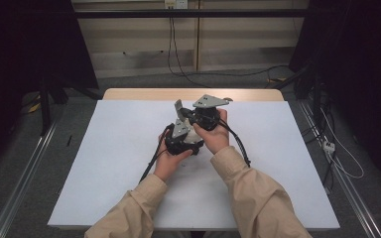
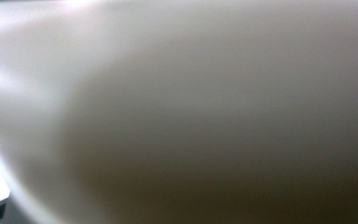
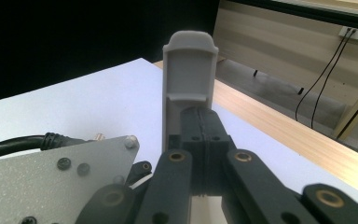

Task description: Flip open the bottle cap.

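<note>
While the grey plastic piece [image 3: 187, 84] stands upright just beyond the right hand-held gripper [image 3: 199, 122], its lower end seems caught beside those jaws, which are pressed together. Close below it in the high view, the left hand-held gripper [image 1: 182, 141] has its jaws nearly together; what they pinch, if anything, I cannot tell, its camera being blurred. Both hover over the white counter [image 1: 119, 148]. Held so narrowly, the piece could twist free if the hands bump.

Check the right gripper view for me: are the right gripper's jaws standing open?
No. The right gripper has its two black jaws pressed together, with the grey plastic piece rising just behind them.
</note>
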A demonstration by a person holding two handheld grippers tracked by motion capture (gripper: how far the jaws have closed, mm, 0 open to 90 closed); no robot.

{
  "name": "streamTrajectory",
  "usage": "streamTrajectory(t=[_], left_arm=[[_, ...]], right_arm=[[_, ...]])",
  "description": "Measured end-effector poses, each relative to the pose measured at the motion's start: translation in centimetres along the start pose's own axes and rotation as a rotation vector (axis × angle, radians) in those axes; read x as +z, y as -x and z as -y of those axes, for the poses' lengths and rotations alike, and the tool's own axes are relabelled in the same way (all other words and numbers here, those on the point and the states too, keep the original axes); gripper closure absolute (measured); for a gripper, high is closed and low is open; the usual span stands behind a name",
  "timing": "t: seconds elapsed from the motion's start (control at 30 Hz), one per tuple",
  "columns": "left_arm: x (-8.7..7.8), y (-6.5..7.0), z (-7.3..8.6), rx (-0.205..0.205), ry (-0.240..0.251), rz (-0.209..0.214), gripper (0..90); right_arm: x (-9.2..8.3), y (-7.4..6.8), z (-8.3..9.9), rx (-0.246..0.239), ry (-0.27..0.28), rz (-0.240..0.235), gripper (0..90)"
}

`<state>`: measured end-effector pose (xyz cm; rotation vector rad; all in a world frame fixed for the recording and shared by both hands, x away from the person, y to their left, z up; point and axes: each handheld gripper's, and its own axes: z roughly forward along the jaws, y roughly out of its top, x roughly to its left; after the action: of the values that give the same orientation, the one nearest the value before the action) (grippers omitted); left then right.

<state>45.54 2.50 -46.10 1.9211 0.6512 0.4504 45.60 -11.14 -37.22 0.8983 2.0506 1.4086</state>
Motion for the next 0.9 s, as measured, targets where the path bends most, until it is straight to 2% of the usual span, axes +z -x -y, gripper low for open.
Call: streamTrajectory(t=[0.07, 0.17, 0.2, 0.83, 0.9], left_arm=[[-0.01, -0.05, -0.02, 0.011, 0.0, -0.002, 17.9], [0.01, 0.0, 0.0, 0.0, 0.0, 0.0, 17.9], [-0.02, -0.11, -0.02, 0.013, -0.003, 0.001, 17.9], [-0.04, -0.13, -0.03, 0.015, -0.005, 0.004, 17.9], [0.0, 0.0, 0.01, 0.0, -0.001, 0.001, 17.9]], right_arm=[[0.07, 0.03, 0.04, 0.002, 0.0, -0.002, 90.0], [0.22, 0.02, 0.06, 0.004, 0.0, -0.005, 90.0], [0.27, 0.01, 0.05, 0.003, -0.002, -0.006, 90.0], [0.52, 0.04, -0.05, 0.004, -0.002, -0.011, 90.0], [0.51, 0.03, -0.1, 0.005, -0.002, -0.011, 90.0]])
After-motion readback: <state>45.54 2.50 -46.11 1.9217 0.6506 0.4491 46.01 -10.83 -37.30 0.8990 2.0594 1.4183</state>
